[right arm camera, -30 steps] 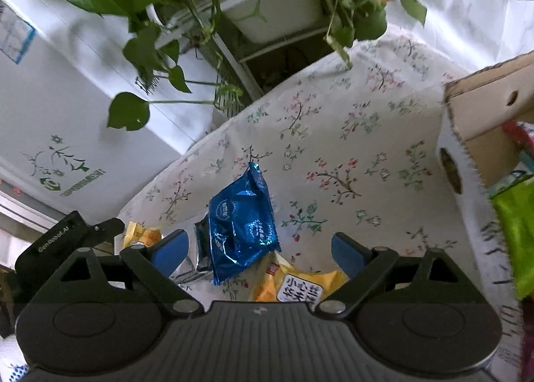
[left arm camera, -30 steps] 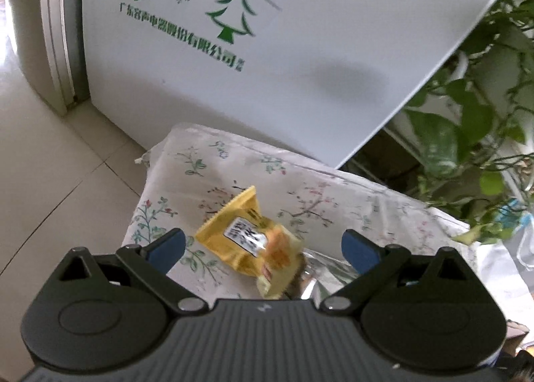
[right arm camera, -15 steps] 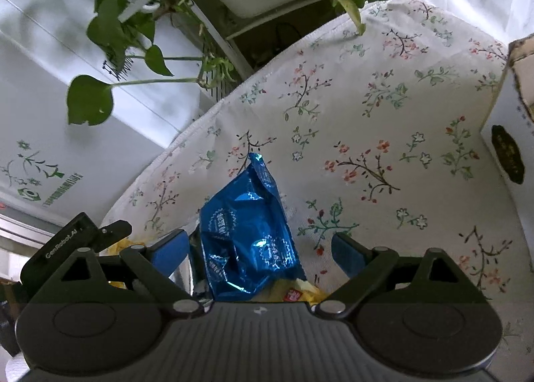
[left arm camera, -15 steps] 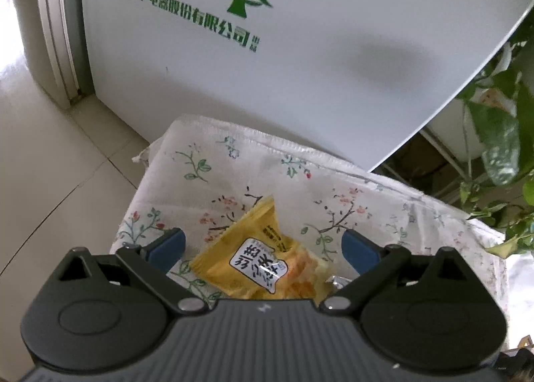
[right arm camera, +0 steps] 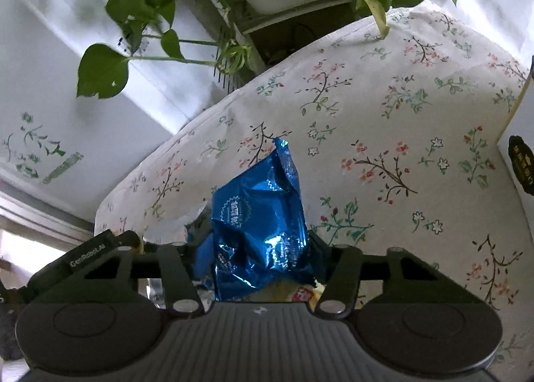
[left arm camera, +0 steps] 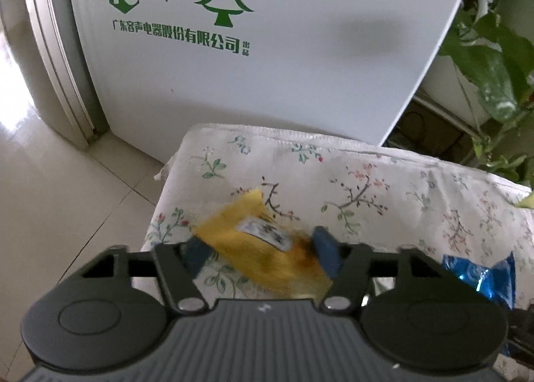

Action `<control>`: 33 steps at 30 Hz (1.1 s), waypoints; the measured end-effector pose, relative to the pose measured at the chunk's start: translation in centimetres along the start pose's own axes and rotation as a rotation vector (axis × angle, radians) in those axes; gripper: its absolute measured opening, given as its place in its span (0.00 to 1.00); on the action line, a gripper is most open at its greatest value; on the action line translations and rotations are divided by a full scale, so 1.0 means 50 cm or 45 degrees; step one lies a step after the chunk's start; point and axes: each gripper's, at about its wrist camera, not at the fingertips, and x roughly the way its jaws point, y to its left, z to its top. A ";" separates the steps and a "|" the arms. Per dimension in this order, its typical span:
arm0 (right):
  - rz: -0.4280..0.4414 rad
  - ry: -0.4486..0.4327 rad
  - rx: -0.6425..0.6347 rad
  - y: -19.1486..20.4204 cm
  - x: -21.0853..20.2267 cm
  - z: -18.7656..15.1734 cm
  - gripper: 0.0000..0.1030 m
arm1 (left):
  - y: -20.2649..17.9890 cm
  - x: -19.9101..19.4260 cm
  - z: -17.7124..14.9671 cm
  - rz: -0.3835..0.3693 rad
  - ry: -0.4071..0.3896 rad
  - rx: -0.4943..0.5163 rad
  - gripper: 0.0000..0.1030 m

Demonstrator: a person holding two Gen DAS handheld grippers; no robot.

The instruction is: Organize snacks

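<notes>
A yellow snack packet (left arm camera: 253,248) lies on the floral-clothed table (left arm camera: 383,188) near its left corner. My left gripper (left arm camera: 262,252) has its jaws closing, and both blue pads touch the packet's sides. A crinkled blue foil snack packet (right arm camera: 260,208) stands between the blue pads of my right gripper (right arm camera: 260,255), whose jaws are also closing and touch its sides. The same blue packet (left arm camera: 480,278) shows at the lower right of the left wrist view. Another yellow packet (right arm camera: 300,293) peeks out under the blue one.
A white appliance (left arm camera: 267,65) with green tree print stands just behind the table. Trailing plant leaves (right arm camera: 133,15) hang over the far edge. A cardboard box (right arm camera: 520,148) sits at the right edge. Tiled floor (left arm camera: 66,198) lies to the left.
Both grippers sank toward the table and their jaws narrowed from wide open onto the packets: the left onto the yellow one, the right onto the blue one.
</notes>
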 end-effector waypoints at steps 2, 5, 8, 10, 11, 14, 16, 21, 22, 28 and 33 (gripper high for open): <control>0.007 0.005 0.013 -0.003 -0.005 -0.005 0.53 | 0.007 -0.012 -0.005 -0.016 0.012 -0.015 0.39; 0.021 0.015 0.014 -0.004 -0.022 -0.011 0.49 | 0.020 -0.026 -0.015 -0.071 0.048 -0.068 0.32; 0.024 0.002 -0.010 -0.001 -0.053 -0.019 0.49 | 0.023 -0.044 -0.030 -0.092 0.080 -0.069 0.23; 0.037 0.001 -0.001 -0.006 -0.073 -0.025 0.49 | 0.021 -0.059 -0.041 -0.104 0.093 -0.059 0.20; 0.048 0.004 0.010 -0.009 -0.080 -0.028 0.48 | 0.021 -0.067 -0.047 -0.111 0.097 -0.054 0.19; 0.065 0.019 0.038 -0.019 -0.103 -0.041 0.48 | 0.022 -0.093 -0.063 -0.132 0.100 -0.048 0.18; 0.059 0.015 0.031 -0.020 -0.123 -0.052 0.48 | 0.021 -0.108 -0.073 -0.142 0.104 -0.048 0.18; 0.097 0.000 0.054 -0.039 -0.178 -0.071 0.48 | 0.023 -0.143 -0.099 -0.191 0.124 -0.072 0.17; 0.105 -0.005 0.059 -0.044 -0.188 -0.073 0.49 | 0.021 -0.152 -0.107 -0.202 0.128 -0.073 0.17; 0.118 -0.029 0.070 -0.064 -0.221 -0.074 0.49 | 0.020 -0.185 -0.149 -0.260 0.179 -0.083 0.17; 0.135 -0.027 0.089 -0.084 -0.236 -0.065 0.49 | 0.008 -0.211 -0.182 -0.271 0.201 -0.022 0.17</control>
